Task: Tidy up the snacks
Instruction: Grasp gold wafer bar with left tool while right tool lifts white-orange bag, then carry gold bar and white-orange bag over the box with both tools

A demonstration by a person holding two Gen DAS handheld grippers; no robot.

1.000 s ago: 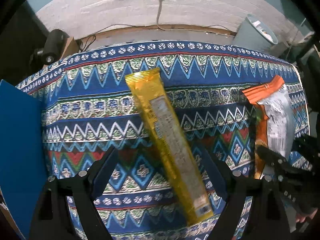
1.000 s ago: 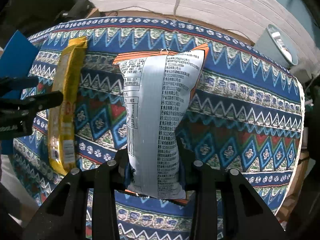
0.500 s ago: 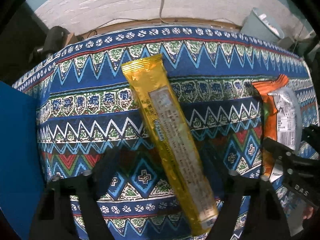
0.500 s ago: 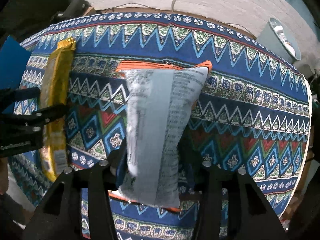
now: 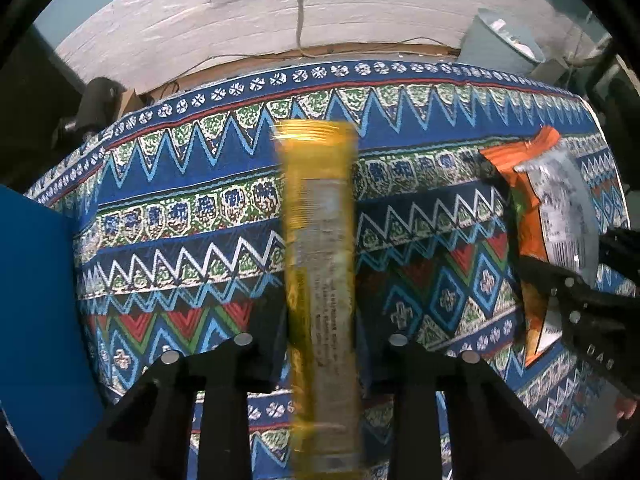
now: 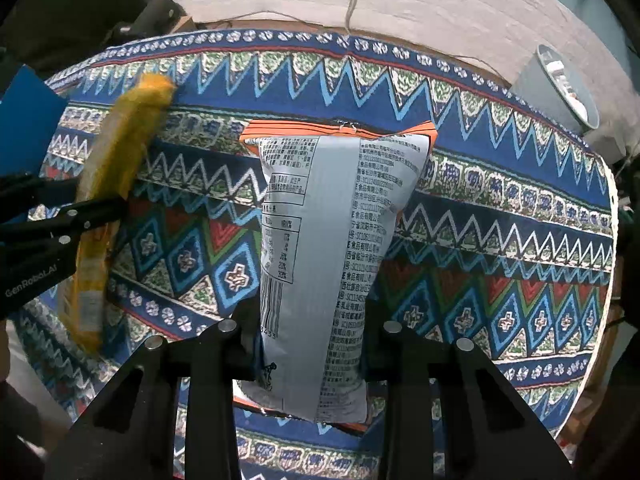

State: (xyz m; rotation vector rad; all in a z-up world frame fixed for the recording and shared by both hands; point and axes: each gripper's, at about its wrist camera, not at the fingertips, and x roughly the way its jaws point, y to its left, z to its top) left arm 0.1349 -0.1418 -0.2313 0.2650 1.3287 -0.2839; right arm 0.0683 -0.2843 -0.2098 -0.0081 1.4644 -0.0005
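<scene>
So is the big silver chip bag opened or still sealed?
Sealed, it seems: the silver chip bag looks puffy, its orange top seam unbroken, held in the right tool.

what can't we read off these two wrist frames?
- Yellow snack pack: motion-blurred in both views, print unreadable; its near end runs to the left wrist view's bottom edge.
- Silver-and-orange chip bag: only the back shows, so the front stays unseen; the right claw covers its sides.
- Blue panel: cut by the left edge, identity unclear.
- Bin: contents too small.
</scene>
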